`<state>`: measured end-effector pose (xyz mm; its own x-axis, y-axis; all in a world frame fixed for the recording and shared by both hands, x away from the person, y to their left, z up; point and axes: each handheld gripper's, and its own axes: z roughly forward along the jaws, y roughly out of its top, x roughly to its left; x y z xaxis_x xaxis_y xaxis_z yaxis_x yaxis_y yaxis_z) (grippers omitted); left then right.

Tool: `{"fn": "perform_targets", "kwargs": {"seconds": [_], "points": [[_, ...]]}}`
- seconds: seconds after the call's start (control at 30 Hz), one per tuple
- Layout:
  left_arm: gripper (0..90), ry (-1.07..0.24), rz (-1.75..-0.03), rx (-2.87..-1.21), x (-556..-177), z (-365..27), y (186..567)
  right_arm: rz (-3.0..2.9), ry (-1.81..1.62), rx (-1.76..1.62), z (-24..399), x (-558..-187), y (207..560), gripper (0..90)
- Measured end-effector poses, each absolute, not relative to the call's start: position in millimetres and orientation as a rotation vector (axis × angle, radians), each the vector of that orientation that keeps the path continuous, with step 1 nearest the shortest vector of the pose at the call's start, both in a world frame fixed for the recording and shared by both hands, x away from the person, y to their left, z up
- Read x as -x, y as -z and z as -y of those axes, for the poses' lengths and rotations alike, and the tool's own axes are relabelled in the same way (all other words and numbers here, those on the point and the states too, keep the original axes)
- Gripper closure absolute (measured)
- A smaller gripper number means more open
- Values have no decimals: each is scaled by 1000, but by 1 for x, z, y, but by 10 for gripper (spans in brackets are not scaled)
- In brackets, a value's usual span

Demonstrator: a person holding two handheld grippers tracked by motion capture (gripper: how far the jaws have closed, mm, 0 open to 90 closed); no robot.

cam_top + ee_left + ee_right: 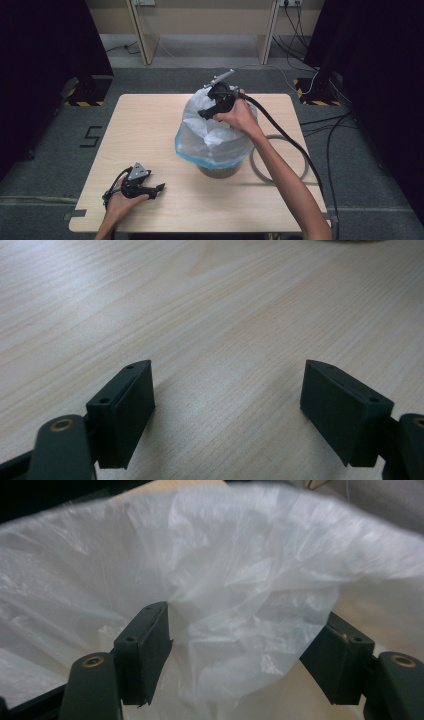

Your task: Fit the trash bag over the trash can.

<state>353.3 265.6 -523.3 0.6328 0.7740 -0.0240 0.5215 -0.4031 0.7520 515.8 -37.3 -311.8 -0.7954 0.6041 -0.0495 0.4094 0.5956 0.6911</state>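
Plastic bag [212, 132]: translucent white film with a blue edge band, crumpled, standing upright and open-mouthed, draped over a brownish round container [218, 171] whose base shows beneath the band. Position: centre of the light wooden worktop [150, 130]. In the right gripper view, folds of the film [235, 605] bulge.

Looked like a lab or recording room: light wood bench [150, 125] on grey carpet [45, 165], black curtains [45, 45] at both sides, hazard-striped stand bases [82, 102], cables [300, 30] trailing to wall sockets [290, 2].
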Motion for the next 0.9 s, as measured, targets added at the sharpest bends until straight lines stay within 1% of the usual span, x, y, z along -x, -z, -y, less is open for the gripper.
{"fn": "perform_targets", "kwargs": {"seconds": [0.13, 0.4, 0.53, 0.63, 0.9], "points": [[206, -427, -1008, -2098, -353, -266, 523, -2563, -1007, -837, 38, -517, 314, 316], [205, -426, -1009, -2097, -353, -266, 523, -2454, -1183, -824, 54, -507, 285, 327], [205, -426, -1008, -2098, -353, -266, 523, -2426, -1245, -784, 53, -503, 276, 343], [205, -426, -1008, -2098, -353, -266, 523, -2461, -1236, -768, 46, -502, 280, 343], [204, -424, -1007, -2097, -354, -266, 523, -2553, -1081, -760, 27, -514, 307, 332]]}}
